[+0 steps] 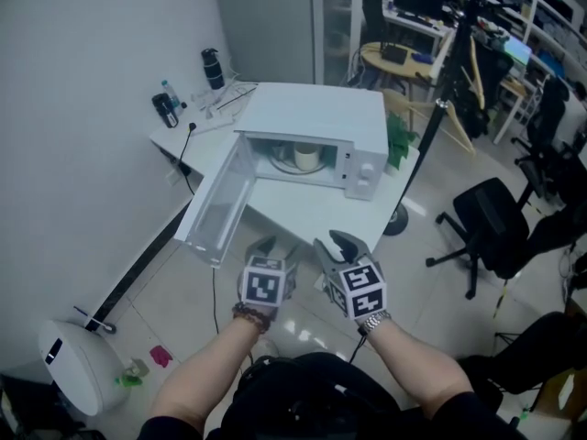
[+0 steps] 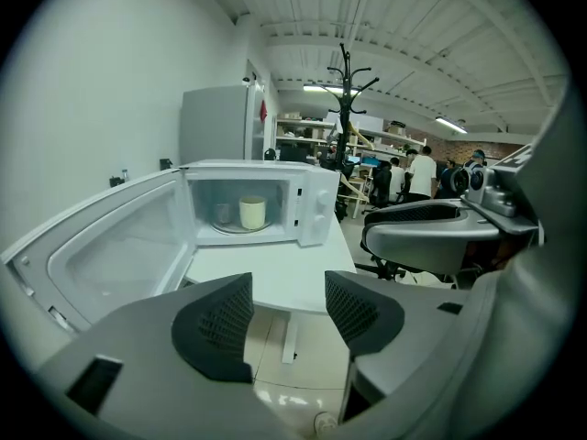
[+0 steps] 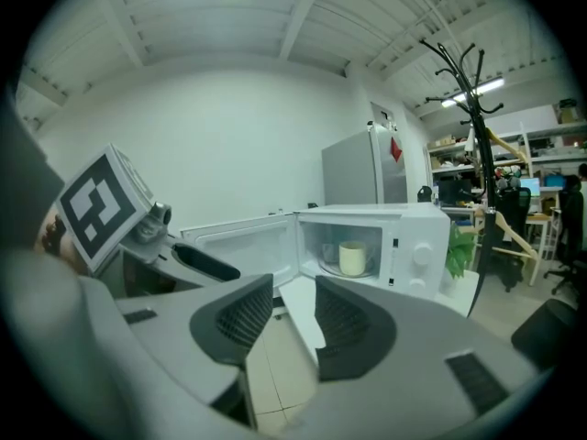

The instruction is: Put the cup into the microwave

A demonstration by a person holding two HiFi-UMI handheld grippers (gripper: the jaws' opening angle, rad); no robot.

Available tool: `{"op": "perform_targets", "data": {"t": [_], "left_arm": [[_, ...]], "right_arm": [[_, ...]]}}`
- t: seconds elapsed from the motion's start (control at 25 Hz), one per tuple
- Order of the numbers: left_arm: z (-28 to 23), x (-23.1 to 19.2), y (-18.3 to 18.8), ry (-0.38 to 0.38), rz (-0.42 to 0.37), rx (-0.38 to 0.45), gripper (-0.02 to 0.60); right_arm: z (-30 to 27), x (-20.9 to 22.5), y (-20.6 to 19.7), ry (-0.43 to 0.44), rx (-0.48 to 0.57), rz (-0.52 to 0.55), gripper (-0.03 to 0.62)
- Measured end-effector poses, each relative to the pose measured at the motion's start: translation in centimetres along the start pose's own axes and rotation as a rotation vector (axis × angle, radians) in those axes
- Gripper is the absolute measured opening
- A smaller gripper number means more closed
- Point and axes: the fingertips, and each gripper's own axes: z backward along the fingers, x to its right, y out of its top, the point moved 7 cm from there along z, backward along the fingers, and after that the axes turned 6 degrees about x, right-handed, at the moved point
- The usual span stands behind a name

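A cream cup [image 1: 307, 157] stands upright on the turntable inside the white microwave [image 1: 321, 117], whose door [image 1: 215, 211] hangs wide open to the left. The same cup shows in the left gripper view [image 2: 252, 212] and in the right gripper view [image 3: 352, 258]. Both grippers hover side by side in front of the table, well short of the microwave. My left gripper [image 1: 266, 244] [image 2: 289, 314] is open and empty. The right gripper [image 1: 339, 241] [image 3: 293, 314] has a narrow gap between its pads and holds nothing.
The microwave sits on a white table [image 1: 303, 214] with bottles [image 1: 212, 68] at its far left corner. A green plant [image 1: 399, 145] and a coat stand [image 1: 449, 81] are to the right, a black office chair [image 1: 486, 218] beyond. A white round device [image 1: 73, 365] lies on the floor at left.
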Motion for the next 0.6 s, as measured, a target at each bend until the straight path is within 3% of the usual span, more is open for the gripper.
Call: {"op": "perform_targets", "data": {"t": [0.08,0.4,0.6], "left_arm": [[0.4,-0.1,-0.1,-0.004,-0.010,0.005,0.193],[1.8,-1.8,0.5,-0.031,-0.039,0.029,0.126],[3.1,-2.9,1.2,-0.057,-0.064,0.074,0.047]], "right_arm": [[0.1,-0.3,0.0,-0.006,0.002,0.004,0.150],[-0.1,-2.0,0.9,-0.044,0.012,-0.001,0.126],[0.0,-3.8,1.5,-0.069,0.022,0.000,0.098]]}}
